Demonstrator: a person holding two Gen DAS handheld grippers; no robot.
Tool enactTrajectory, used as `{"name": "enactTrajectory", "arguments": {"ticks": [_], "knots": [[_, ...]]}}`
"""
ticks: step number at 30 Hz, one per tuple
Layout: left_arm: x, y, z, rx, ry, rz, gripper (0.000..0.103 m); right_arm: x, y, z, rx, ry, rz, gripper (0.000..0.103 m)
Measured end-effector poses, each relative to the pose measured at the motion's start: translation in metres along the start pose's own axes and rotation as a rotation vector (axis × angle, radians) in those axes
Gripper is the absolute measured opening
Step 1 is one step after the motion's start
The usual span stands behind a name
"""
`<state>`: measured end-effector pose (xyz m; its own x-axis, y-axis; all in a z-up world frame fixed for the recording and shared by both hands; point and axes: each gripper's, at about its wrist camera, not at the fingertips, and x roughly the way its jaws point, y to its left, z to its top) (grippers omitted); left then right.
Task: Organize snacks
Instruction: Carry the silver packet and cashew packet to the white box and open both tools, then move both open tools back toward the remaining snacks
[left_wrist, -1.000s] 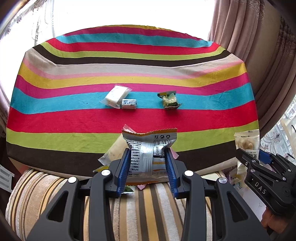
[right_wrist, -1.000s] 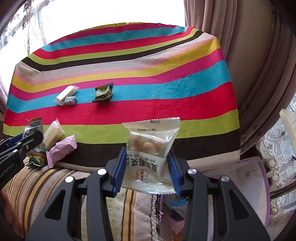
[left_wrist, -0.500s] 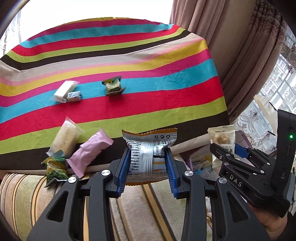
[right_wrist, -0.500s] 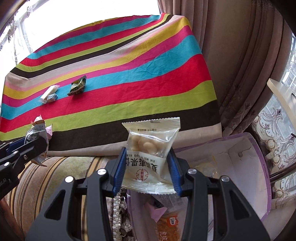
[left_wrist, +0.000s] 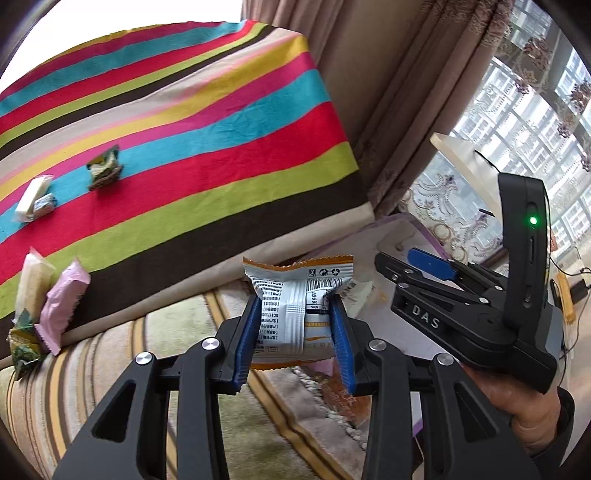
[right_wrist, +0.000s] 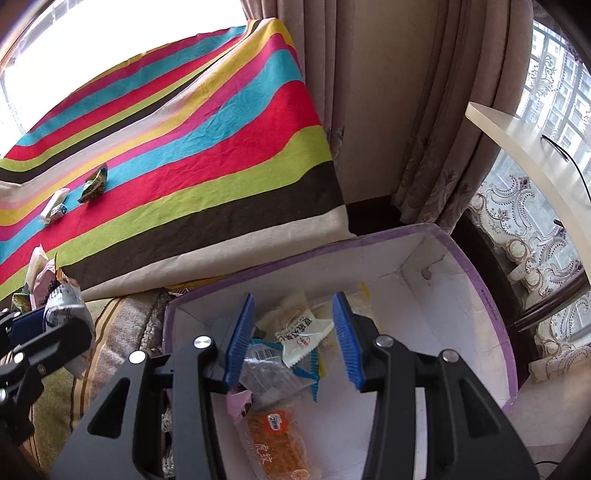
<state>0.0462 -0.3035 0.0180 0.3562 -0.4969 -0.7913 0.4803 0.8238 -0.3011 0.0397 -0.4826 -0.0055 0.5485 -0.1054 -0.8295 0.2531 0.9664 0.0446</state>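
Silver packet (left_wrist: 297, 314): I see it clamped between the two blue pads of my left gripper (left_wrist: 295, 325), top edge sticking up above the fingers.
White packet (right_wrist: 301, 332): it lies in the white box (right_wrist: 491, 306), below the gap of my right gripper (right_wrist: 295, 339), touching no pad.
Right jaws: apart, with nothing between them.
Box content: an orange packet (right_wrist: 275, 439) and a clear one (right_wrist: 264, 373) also lie inside.
Striped cloth (left_wrist: 207, 155): a pink packet (left_wrist: 61, 306) and a green packet (left_wrist: 103, 171) rest on it.

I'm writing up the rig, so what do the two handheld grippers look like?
Both grippers are matte black linkages with silver pivot bolts and ribbed blue pads. The right gripper has white "DAS" lettering and an upright black module with a green light. A dark sleeve covers that wrist.
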Motion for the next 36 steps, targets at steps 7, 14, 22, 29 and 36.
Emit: {"name": "enactTrajectory", "arguments": {"ticks": [7, 14, 22, 29, 36], "knots": [[-0.004, -0.003, -0.001, -0.005, -0.006, -0.024, 0.076, -0.002, -0.005, -0.003, 0.031, 0.001, 0.007, 0.068], [-0.018, 0.027, -0.001, -0.038, -0.024, 0.144, 0.086, -0.008, 0.015, -0.003, 0.072, 0.011, 0.109, 0.077], [-0.053, 0.073, -0.019, -0.096, -0.067, 0.247, 0.087, -0.01, 0.063, -0.006, 0.055, 0.04, 0.214, 0.077], [-0.095, 0.132, -0.044, -0.255, -0.126, 0.292, 0.086, -0.017, 0.102, -0.006, -0.032, 0.058, 0.252, 0.077], [-0.118, 0.186, -0.067, -0.449, -0.148, 0.254, 0.085, -0.017, 0.143, -0.008, -0.088, 0.112, 0.333, 0.077]]}}
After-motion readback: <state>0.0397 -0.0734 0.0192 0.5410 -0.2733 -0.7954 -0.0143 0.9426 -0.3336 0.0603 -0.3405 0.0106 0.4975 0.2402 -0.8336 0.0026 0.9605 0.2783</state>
